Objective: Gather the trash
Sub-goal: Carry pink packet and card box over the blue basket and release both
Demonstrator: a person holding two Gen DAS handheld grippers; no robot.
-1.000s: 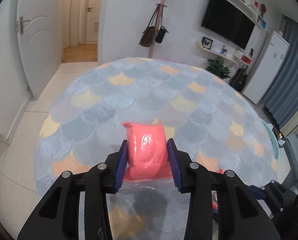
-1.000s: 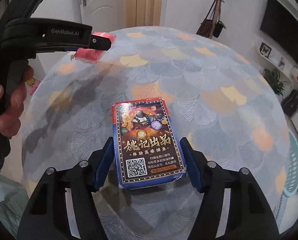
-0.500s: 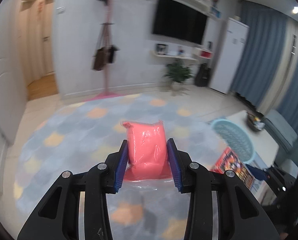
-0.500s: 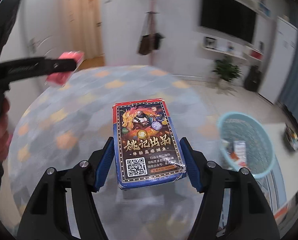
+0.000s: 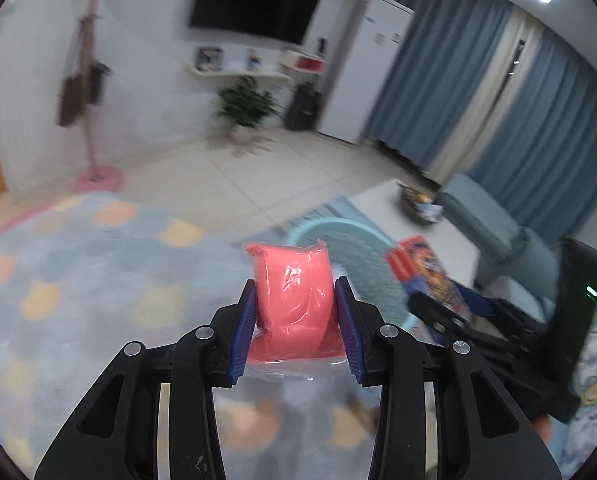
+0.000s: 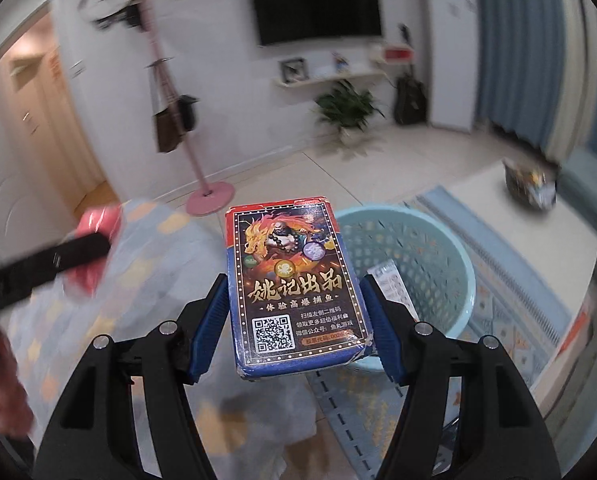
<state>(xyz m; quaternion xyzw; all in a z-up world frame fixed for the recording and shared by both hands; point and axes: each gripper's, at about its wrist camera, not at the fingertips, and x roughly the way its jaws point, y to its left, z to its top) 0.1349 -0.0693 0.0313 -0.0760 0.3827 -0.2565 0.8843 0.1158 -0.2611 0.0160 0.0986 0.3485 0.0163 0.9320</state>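
Trash in hand: right gripper (image 6: 298, 320) jaws clenched on a blue printed card box (image 6: 294, 284), long axis pointing forward; left gripper (image 5: 294, 320) jaws grasping a pink plastic-wrapped packet (image 5: 292, 284). Pale-blue perforated plastic basket (image 6: 438, 248) lies ahead-right, nearer the right gripper. Half a second ago it sat farther off.

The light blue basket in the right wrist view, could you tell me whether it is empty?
No, a white printed packet lies inside the light blue basket, visible just right of the card box.
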